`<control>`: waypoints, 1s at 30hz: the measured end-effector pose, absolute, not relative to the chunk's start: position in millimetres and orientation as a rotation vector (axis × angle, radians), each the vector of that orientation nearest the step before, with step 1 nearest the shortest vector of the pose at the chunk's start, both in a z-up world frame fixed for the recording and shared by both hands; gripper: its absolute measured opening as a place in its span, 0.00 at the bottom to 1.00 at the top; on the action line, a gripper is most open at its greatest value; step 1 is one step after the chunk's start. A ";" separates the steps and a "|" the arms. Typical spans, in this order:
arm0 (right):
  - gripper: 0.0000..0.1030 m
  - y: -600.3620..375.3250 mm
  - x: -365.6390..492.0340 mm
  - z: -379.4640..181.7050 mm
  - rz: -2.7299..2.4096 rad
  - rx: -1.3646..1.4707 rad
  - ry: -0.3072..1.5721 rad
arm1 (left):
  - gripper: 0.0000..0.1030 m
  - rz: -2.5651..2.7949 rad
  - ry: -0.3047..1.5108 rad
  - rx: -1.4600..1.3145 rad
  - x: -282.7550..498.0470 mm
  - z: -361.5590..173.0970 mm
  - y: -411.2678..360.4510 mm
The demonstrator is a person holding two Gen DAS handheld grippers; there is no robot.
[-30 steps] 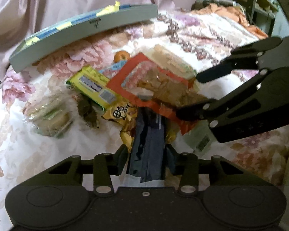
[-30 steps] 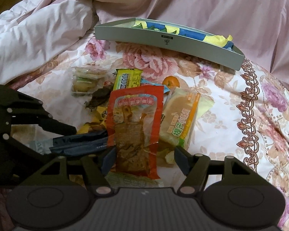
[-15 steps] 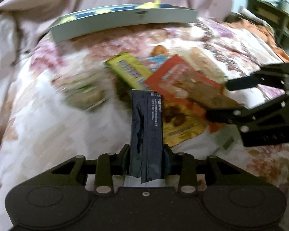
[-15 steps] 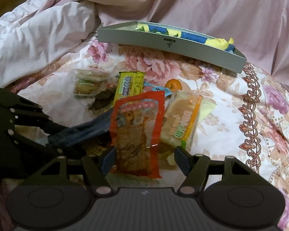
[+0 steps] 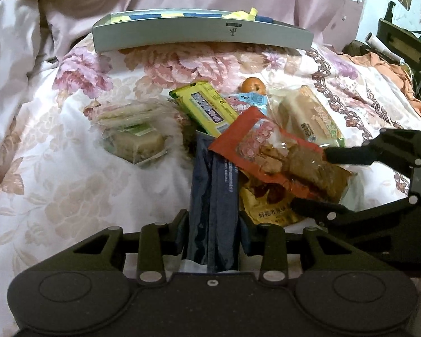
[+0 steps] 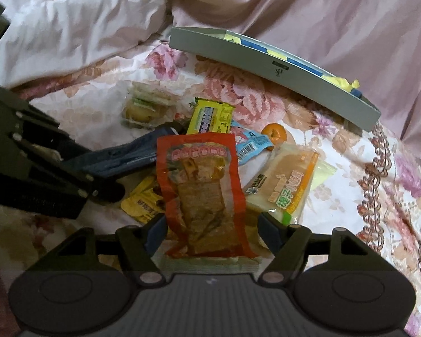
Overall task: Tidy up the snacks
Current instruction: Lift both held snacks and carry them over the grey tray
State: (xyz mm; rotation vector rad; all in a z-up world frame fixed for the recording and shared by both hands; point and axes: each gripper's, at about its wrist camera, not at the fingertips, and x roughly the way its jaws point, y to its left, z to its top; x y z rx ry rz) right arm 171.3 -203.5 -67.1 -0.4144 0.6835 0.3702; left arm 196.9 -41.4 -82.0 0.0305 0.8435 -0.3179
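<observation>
**Both grippers loaded: two packets lifted from the pile, tray not yet reached**

We read the step in hand as the pick-and-carry stage of sorting the snacks. The left gripper (image 5: 213, 236) is closed on a dark blue packet (image 5: 213, 191), which stands up between its jaws and reaches out over the pile; its jaws closed a little further on the packet within the last second, then held. The right gripper (image 6: 210, 224) has its jaws set fairly wide, one at each side edge of a red packet of dried strips (image 6: 205, 191). The packet rises clear of the items beneath, so we judge it gripped, though pad contact on the right side is hard to see.

Remaining snacks lie on the floral bedspread (image 5: 70, 168): a yellow-green bar (image 5: 205, 106), a clear-wrapped cake (image 5: 134, 137), a light blue sachet (image 6: 249, 143), a bread packet (image 6: 283, 185), a yellow pouch (image 6: 143, 205) and a small orange fruit (image 5: 253, 84).

The grey tray (image 5: 202, 35) sits at the far edge of the bedspread, well apart from the pile; we judge it the destination.

Next move, in our judgement: carry each packet forward over the pile to the tray without the two grippers crossing, since they stand close together. The blue packet is limp and may sag or drag on the heap.
</observation>
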 end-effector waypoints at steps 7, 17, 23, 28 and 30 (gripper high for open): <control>0.59 -200.9 170.2 -70.2 0.377 -0.435 0.676 | 0.33 -0.288 0.823 0.021 194.6 -80.6 -38.5; 0.49 -184.3 152.2 -75.1 0.350 -0.633 0.541 | 0.31 -0.243 0.731 0.028 184.7 -70.0 -36.2; 0.46 -180.6 143.5 -68.3 0.330 -0.660 0.434 | 0.31 -0.212 0.676 0.022 177.8 -59.6 -36.2; 0.46 -184.3 141.8 -56.8 0.307 -0.619 0.367 | 0.31 -0.175 0.632 -0.001 174.5 -44.8 -36.2; 0.46 -187.7 142.0 -50.0 0.298 -0.587 0.343 | 0.31 -0.163 0.615 -0.012 175.9 -37.2 -37.3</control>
